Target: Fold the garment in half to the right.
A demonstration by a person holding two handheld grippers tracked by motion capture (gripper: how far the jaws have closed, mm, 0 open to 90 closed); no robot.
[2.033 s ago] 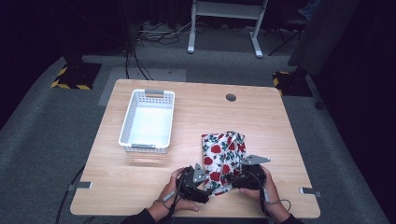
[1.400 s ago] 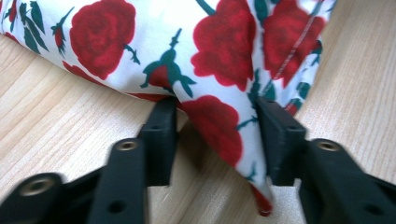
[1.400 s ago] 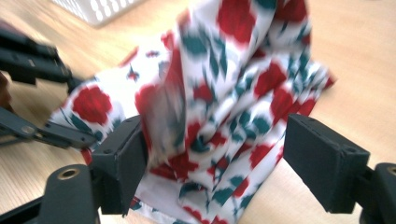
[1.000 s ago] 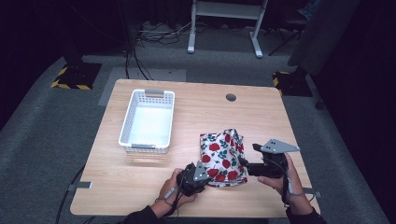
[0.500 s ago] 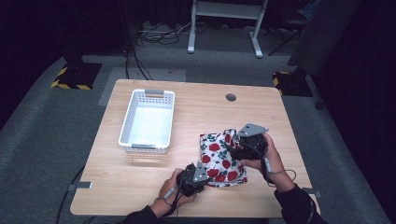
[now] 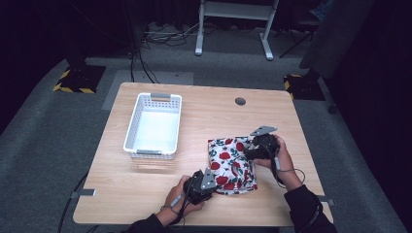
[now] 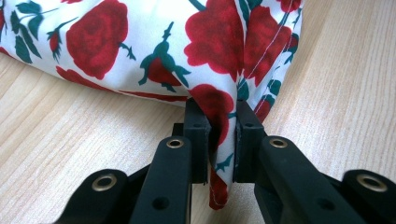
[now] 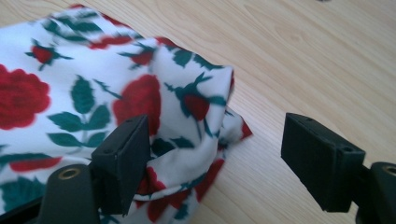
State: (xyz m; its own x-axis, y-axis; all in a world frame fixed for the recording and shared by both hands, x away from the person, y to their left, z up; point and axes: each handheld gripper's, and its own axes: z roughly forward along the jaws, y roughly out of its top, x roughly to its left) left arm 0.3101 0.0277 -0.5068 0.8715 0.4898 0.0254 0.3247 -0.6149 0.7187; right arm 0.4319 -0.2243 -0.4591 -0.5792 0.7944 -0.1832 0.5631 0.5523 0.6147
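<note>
Pinching the rose-print cloth (image 7: 154, 51), left claw (image 7: 223, 135); right claw (image 8: 215, 163) gapes beside it.

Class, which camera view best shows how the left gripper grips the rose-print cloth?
The left gripper view: the left gripper pinches a corner of the rose-print cloth between its jaws. The high view shows the folded cloth whole but the grip tiny; the right gripper view shows another corner between open jaws.
</note>
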